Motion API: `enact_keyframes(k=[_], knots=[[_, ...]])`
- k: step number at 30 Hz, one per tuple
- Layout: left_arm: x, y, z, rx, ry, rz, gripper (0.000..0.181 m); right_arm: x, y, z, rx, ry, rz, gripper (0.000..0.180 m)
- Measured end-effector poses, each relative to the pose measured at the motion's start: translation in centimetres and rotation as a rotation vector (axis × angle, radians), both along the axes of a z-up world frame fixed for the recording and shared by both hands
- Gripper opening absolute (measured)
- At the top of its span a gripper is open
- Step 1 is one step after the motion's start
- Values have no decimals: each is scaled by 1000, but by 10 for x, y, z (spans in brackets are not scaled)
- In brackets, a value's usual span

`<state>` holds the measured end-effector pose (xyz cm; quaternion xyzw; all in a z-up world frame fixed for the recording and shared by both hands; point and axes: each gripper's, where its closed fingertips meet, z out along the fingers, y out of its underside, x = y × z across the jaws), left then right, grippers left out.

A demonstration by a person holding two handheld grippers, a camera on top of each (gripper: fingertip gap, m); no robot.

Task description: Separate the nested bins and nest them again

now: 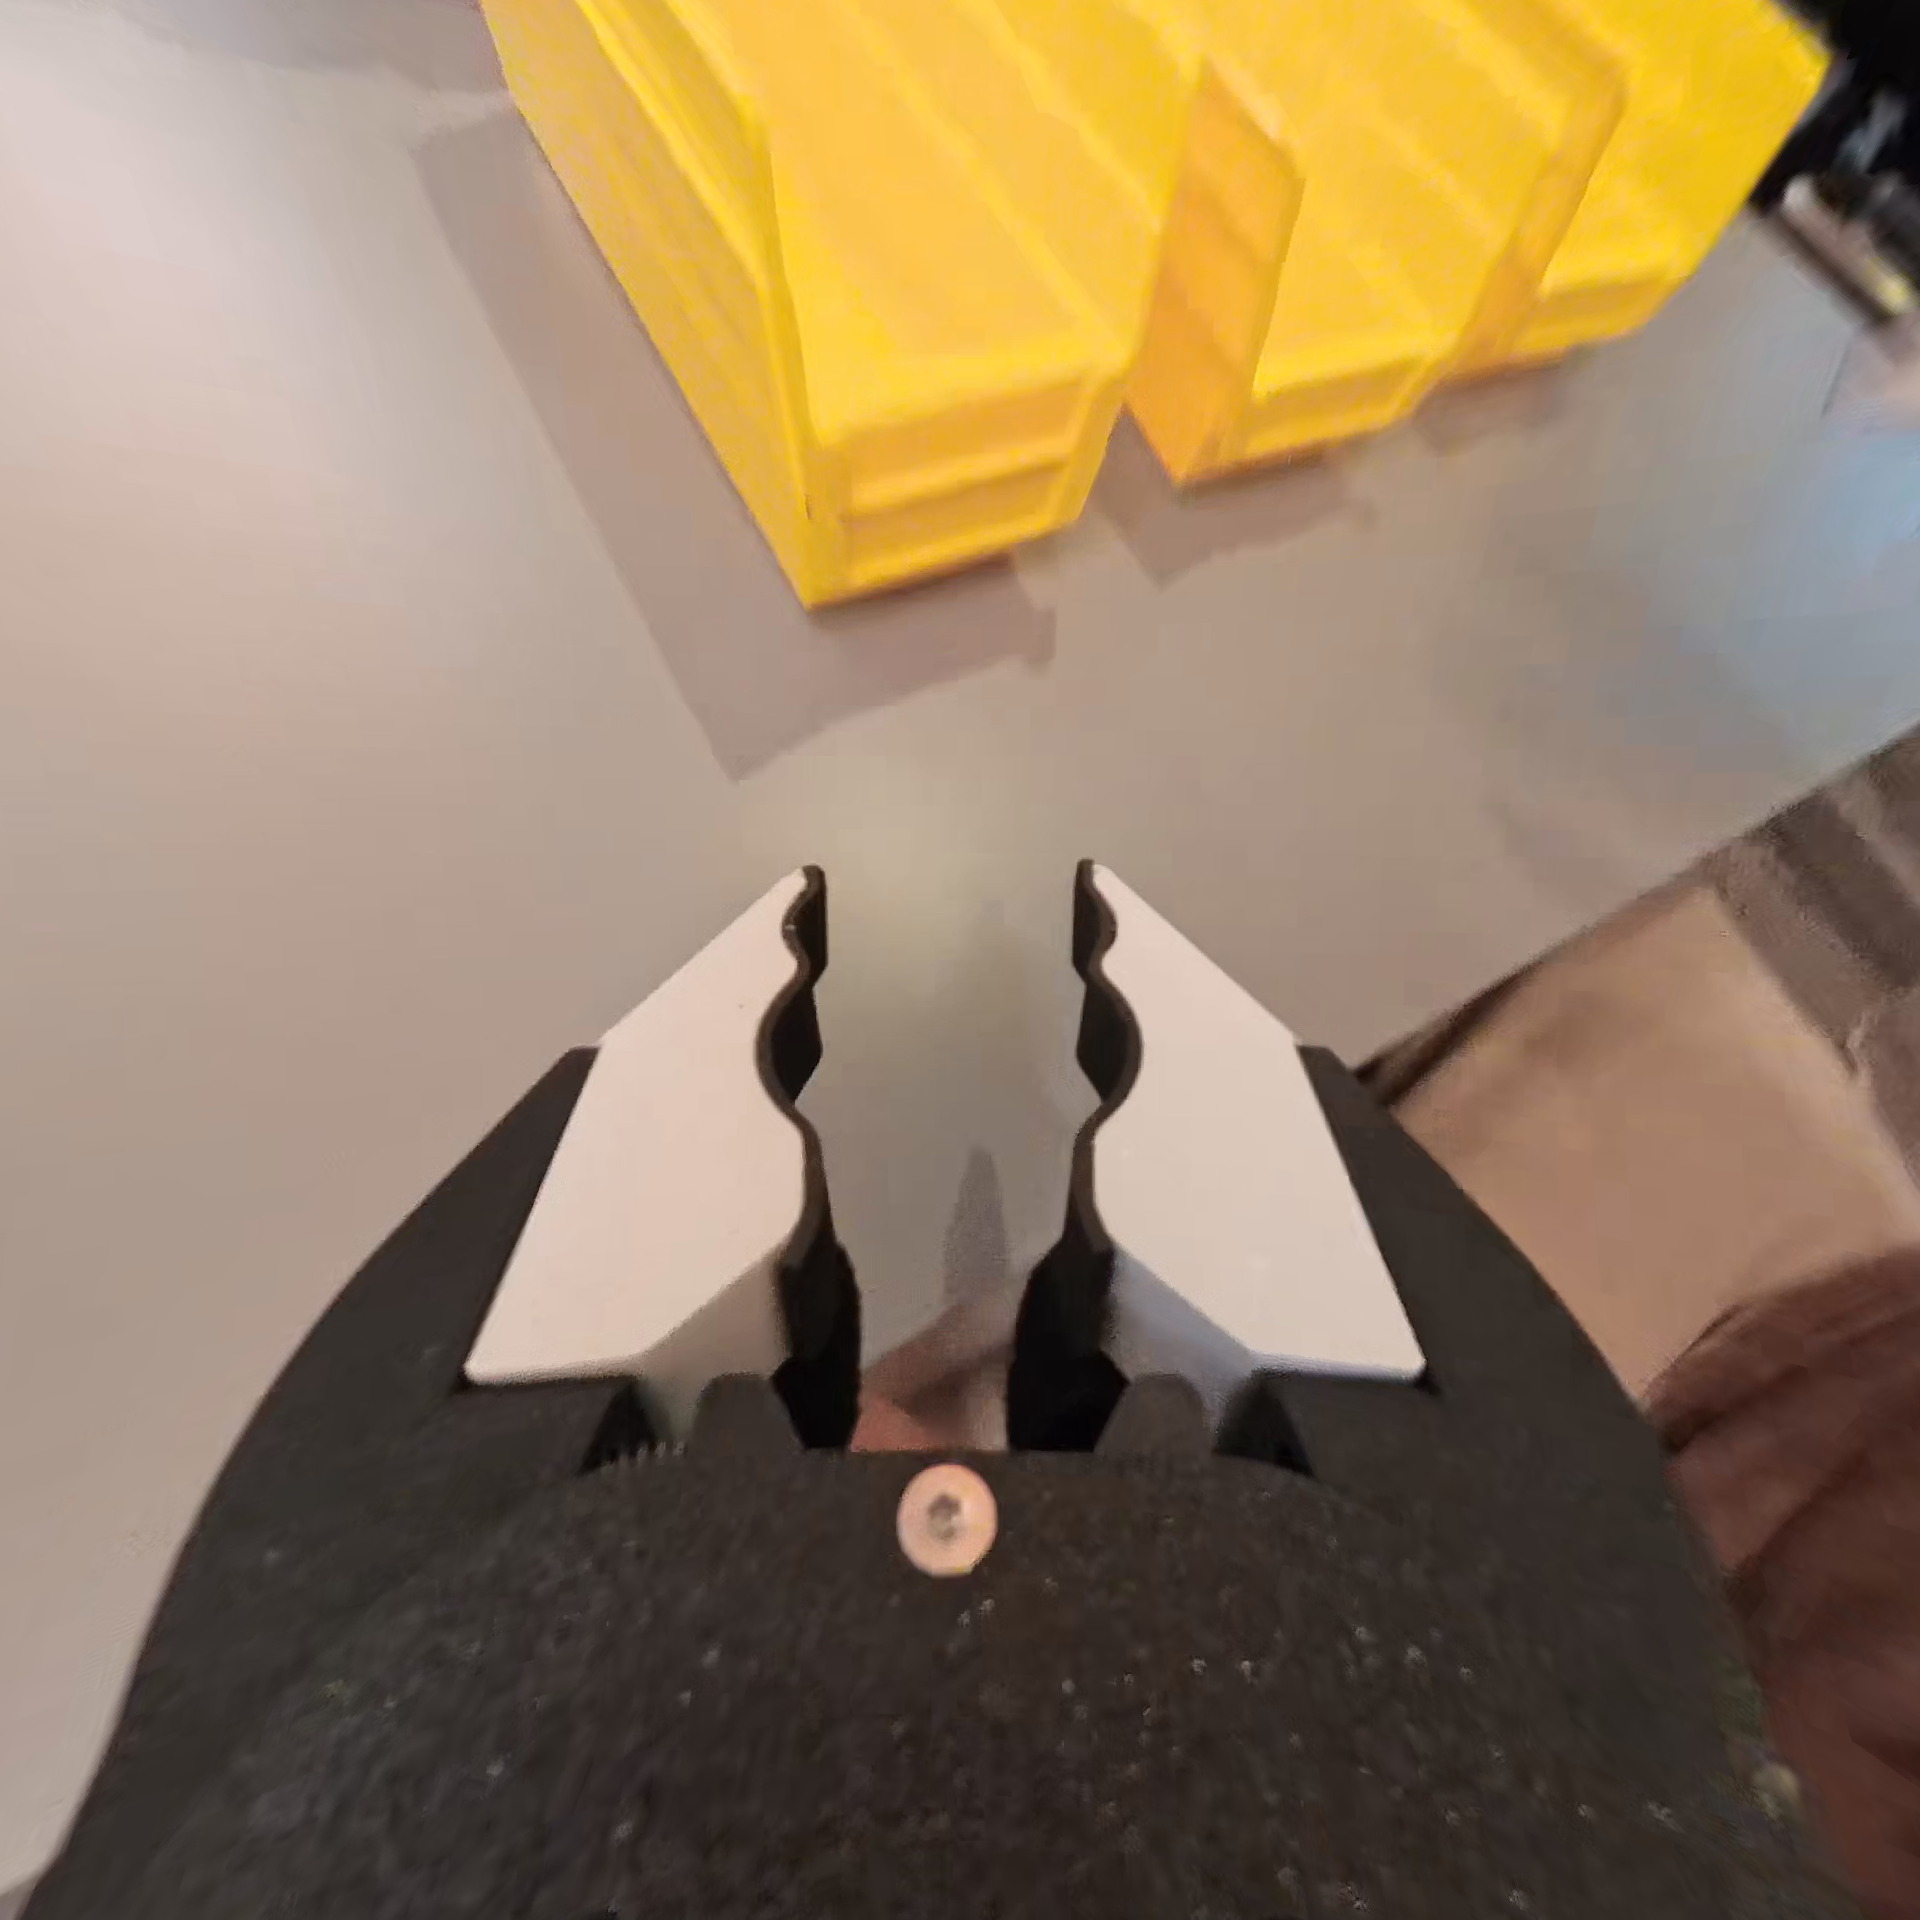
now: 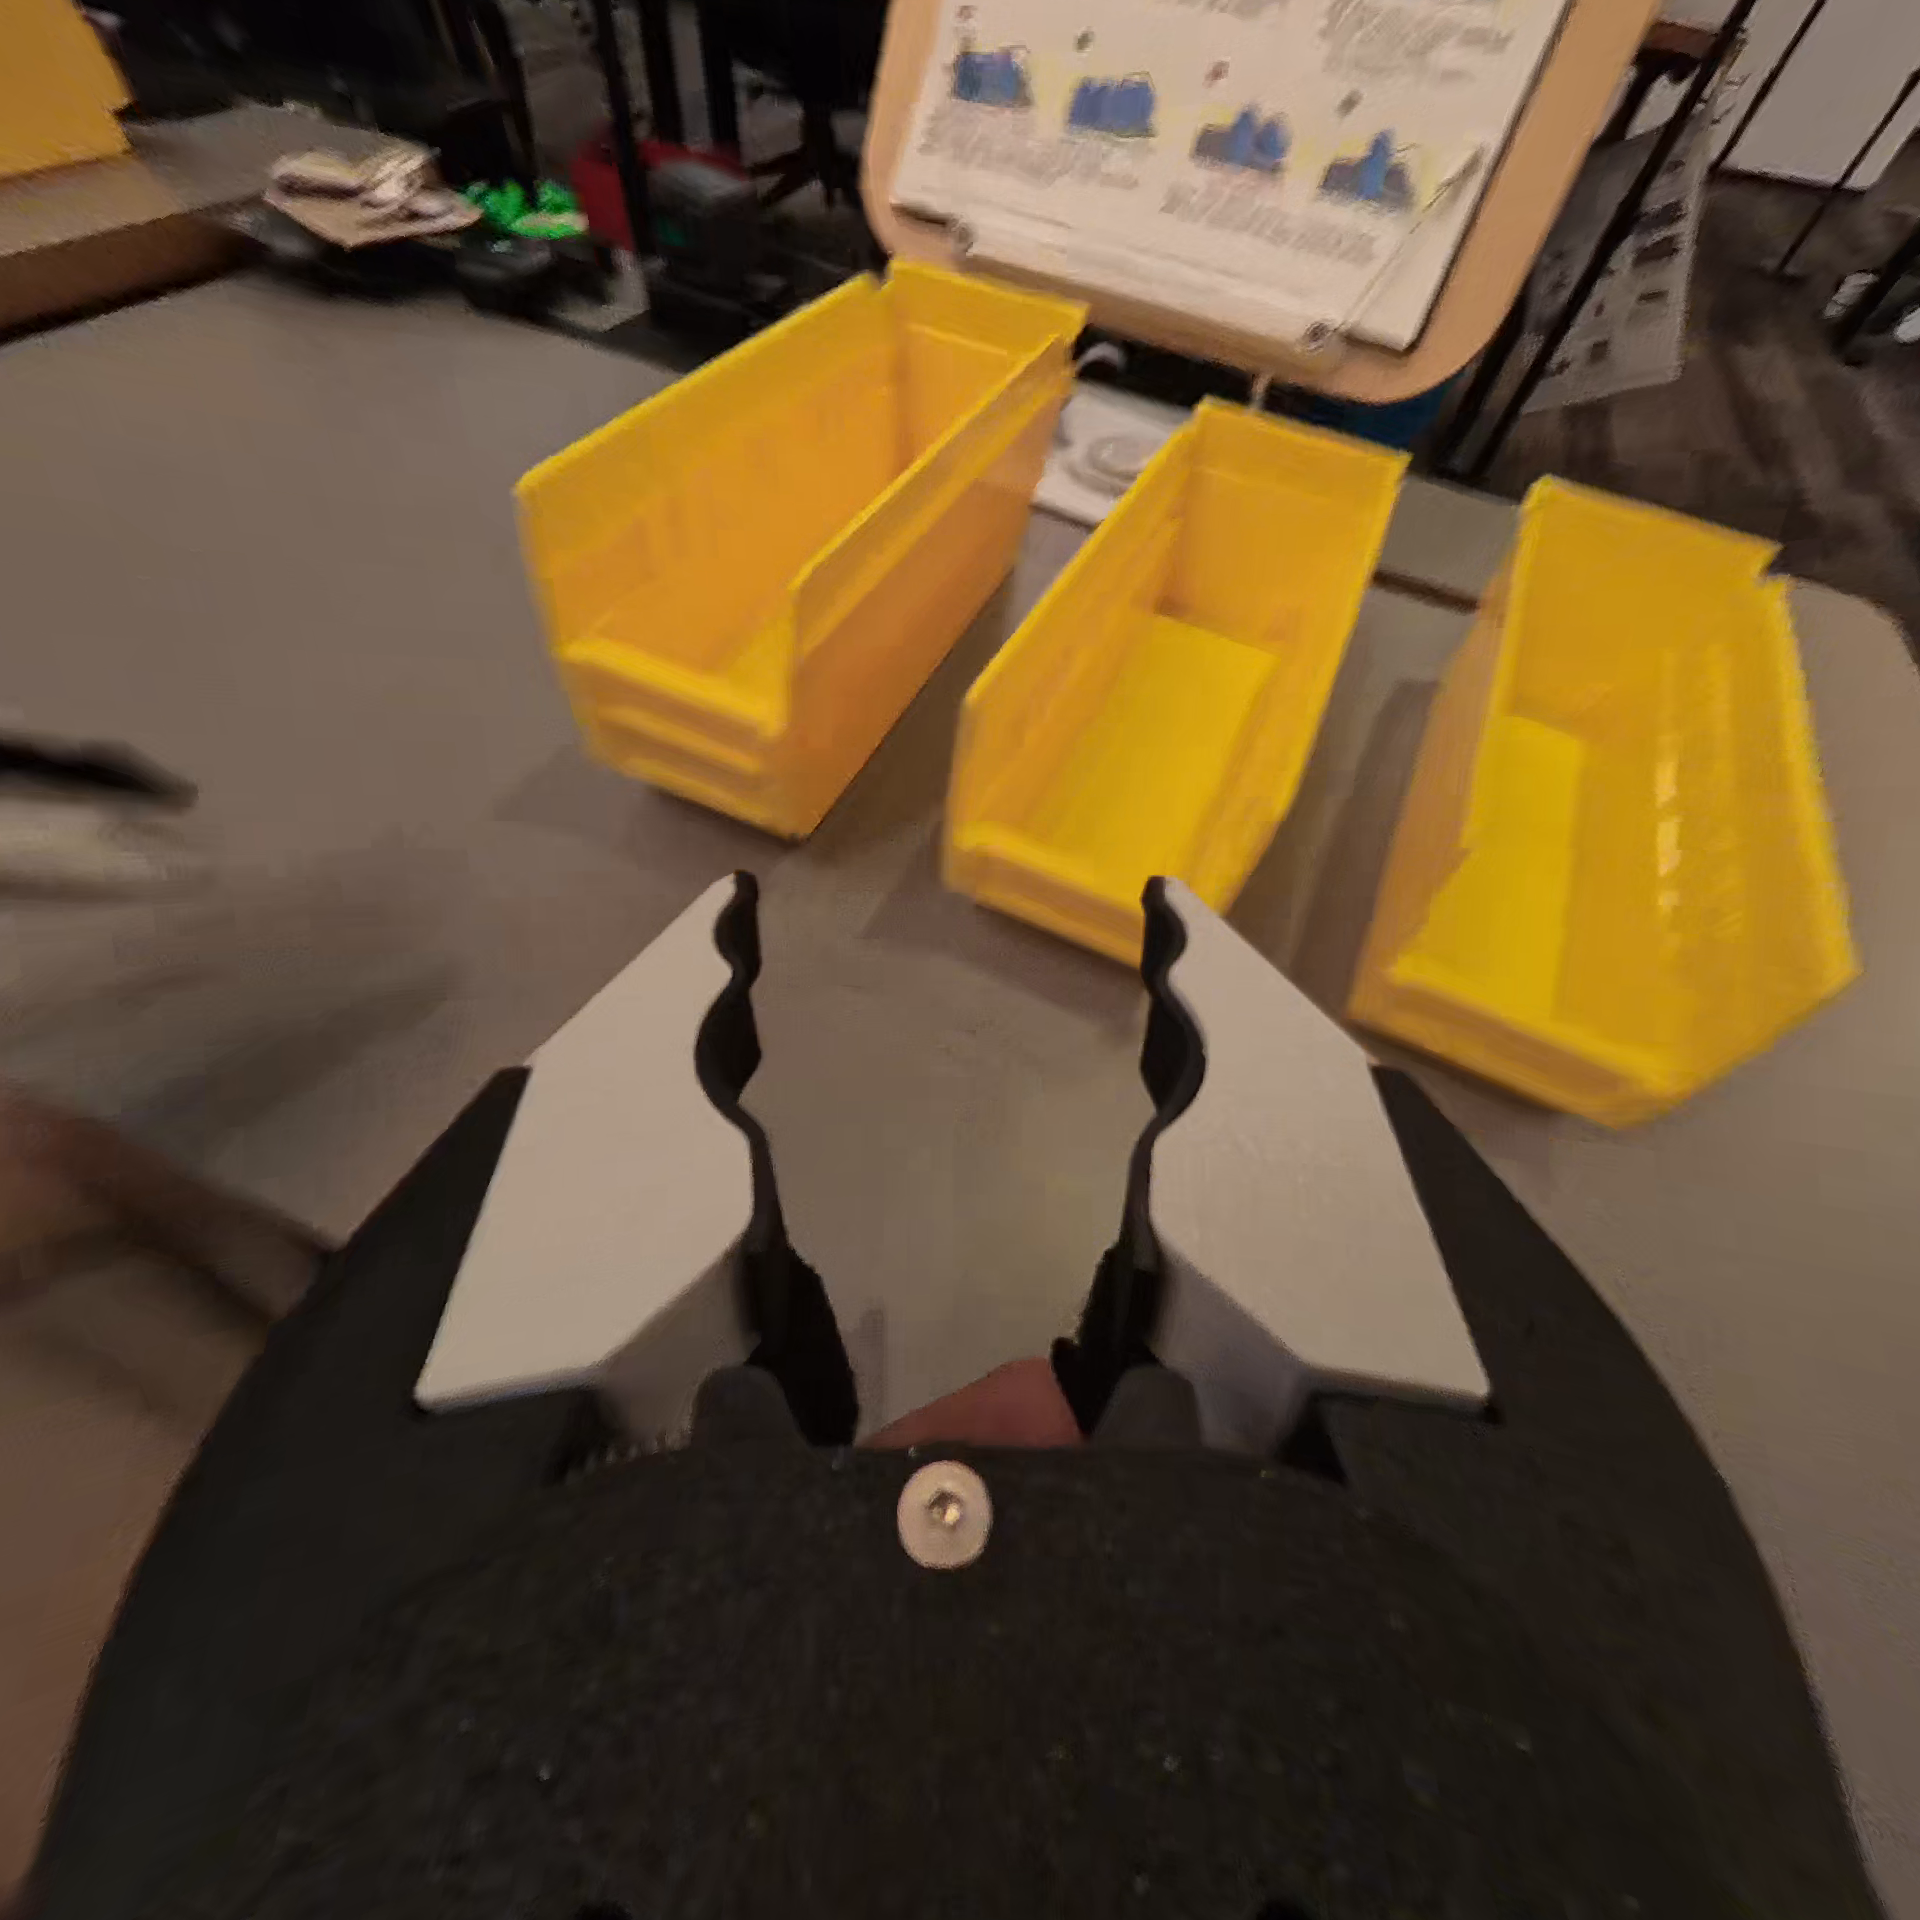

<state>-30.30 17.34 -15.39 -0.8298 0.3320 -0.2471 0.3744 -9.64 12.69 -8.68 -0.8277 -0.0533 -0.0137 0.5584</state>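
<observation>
Hovering over the grey table (image 1: pixel 312 623), the left gripper (image 1: pixel 951 883) is parted and empty, yellow bins (image 1: pixel 935 312) far ahead. In the right wrist view, the right gripper (image 2: pixel 945 894) gapes empty; a nested stack (image 2: pixel 790 582) stands far left, two single bins (image 2: pixel 1164 707) (image 2: pixel 1621 831) to its right.

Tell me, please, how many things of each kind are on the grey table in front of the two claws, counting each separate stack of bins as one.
Yellow bin stacks on the table: 3, namely the left stack, the middle bin and the right bin. How many bins are nested in each cannot be told.
Claws, both open and empty: 2, left claw, right claw.
Total: 5.
</observation>
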Motion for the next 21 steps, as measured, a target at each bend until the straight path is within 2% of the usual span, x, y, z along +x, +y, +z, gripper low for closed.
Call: enact_keyframes(k=[4, 8, 11, 14, 17, 21], knots=[[42, 50, 55, 165, 5, 59, 64, -33, -26, -29, -21, 52, 53, 75], [94, 117, 80, 113, 93, 127, 94, -47, -34, -40, -57, 75, 118, 76], [120, 169, 75, 33, 274, 186, 113, -37, -35, -48, -63, 112, 106, 76], [143, 203, 68, -66, 388, 240, 119, -18, -33, -43, -41, 179, 77, 76], [162, 217, 54, -191, 440, 297, 123, -3, -32, -35, -9, 233, 63, 76], [153, 224, 24, -241, 619, 371, 123, 4, -33, -34, -10, 250, 67, 76]])
